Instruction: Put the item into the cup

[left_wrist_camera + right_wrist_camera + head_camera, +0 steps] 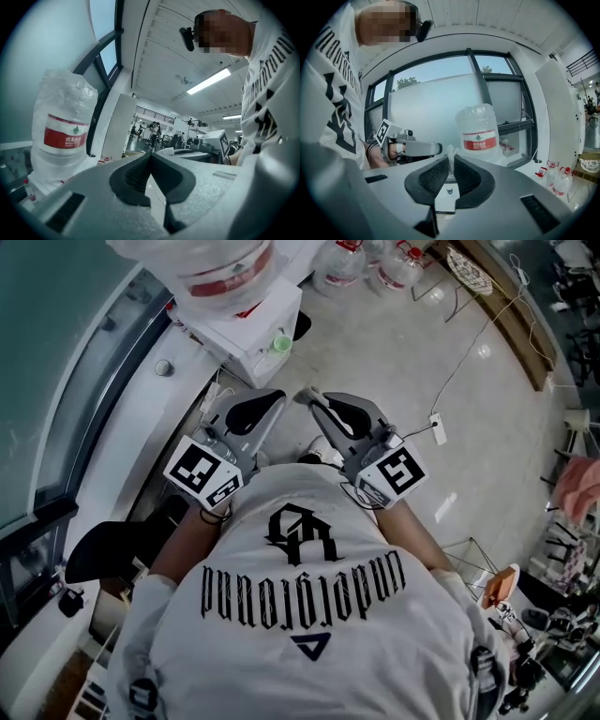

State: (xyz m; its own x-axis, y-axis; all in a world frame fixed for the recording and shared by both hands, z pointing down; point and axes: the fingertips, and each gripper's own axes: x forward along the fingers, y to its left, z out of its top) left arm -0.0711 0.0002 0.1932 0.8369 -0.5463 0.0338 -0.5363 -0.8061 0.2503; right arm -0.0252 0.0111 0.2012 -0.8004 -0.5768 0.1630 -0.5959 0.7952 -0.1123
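I hold both grippers close to my chest, pointing out over the floor. My right gripper [307, 396] is shut on a small white crumpled item [450, 152], which sticks out past its tips. The left gripper [277, 396] is just beside it, jaws shut with nothing between them. A small green cup [281, 342] stands on a white box-shaped stand [253, 329] ahead of both grippers. In the left gripper view the right gripper [165, 151] shows ahead with the white item [172, 150] at its tip.
A large plastic-wrapped water bottle with a red label [225, 268] sits on the stand by the window. More water bottles [375, 263] stand on the floor beyond. A power strip [437, 427] with a cable lies to the right; a black seat [112, 549] is at the left.
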